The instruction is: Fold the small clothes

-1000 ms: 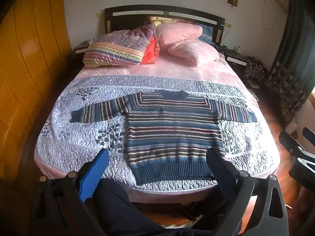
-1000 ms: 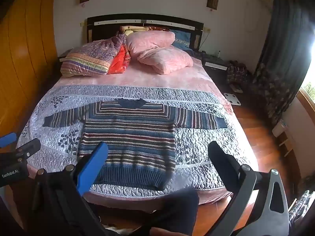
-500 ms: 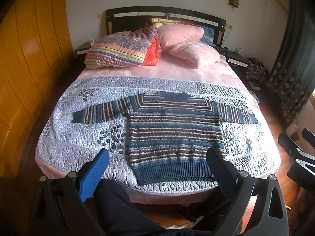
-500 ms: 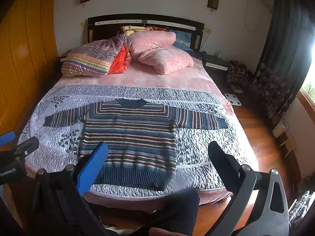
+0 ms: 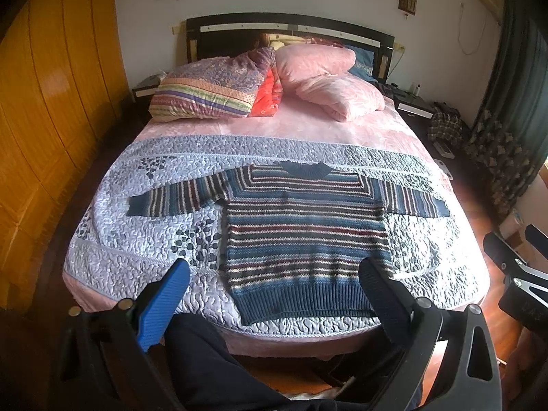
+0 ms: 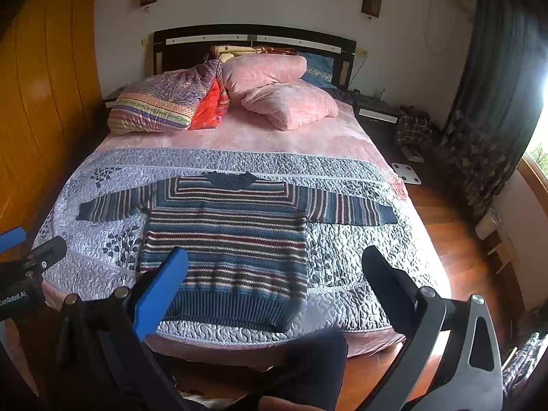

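A striped knitted sweater (image 5: 304,233) (image 6: 226,243) lies flat on the quilted bedspread (image 5: 137,250), sleeves spread out to both sides, hem toward me, collar toward the pillows. My left gripper (image 5: 274,272) hovers open above the foot of the bed, short of the hem, holding nothing. My right gripper (image 6: 274,263) is open too, held at similar height beside it, empty. Each gripper shows at the edge of the other's view.
Several pillows (image 5: 318,82) are piled at the headboard. A wooden wardrobe (image 5: 44,102) runs along the left. Nightstands, a bag (image 6: 412,130) and dark curtains (image 6: 493,85) stand on the right, over a wooden floor. A person's dark-trousered legs (image 5: 212,366) are below the grippers.
Both views have shifted very slightly, the bed sitting a touch lower in frame. The sweater has not moved and both grippers stay open.
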Demonstrator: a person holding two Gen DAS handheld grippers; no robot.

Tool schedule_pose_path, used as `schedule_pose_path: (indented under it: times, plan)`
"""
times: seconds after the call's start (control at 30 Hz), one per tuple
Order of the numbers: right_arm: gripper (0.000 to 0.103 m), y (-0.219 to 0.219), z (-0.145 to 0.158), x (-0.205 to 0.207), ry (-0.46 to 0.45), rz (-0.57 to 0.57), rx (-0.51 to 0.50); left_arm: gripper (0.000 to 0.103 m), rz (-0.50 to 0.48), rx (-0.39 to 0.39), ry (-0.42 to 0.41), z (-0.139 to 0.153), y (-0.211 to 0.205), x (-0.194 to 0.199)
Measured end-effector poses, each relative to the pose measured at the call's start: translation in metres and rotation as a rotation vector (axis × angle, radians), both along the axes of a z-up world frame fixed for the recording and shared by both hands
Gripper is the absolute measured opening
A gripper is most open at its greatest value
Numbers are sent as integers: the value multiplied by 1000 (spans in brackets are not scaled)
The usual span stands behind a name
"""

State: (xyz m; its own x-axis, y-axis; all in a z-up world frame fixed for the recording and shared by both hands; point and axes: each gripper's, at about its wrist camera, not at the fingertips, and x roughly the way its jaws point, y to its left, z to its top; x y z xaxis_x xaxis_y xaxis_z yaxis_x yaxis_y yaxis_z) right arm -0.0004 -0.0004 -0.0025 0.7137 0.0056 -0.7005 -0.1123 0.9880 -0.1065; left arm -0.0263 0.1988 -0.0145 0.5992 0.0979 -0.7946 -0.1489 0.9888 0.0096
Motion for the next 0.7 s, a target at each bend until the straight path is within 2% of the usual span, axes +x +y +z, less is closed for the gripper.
schedule_pose_path:
  times: [0.7]
  plan:
    - [100,2,3,0,-3,0,0,99,2,4,-12,4,1,-1]
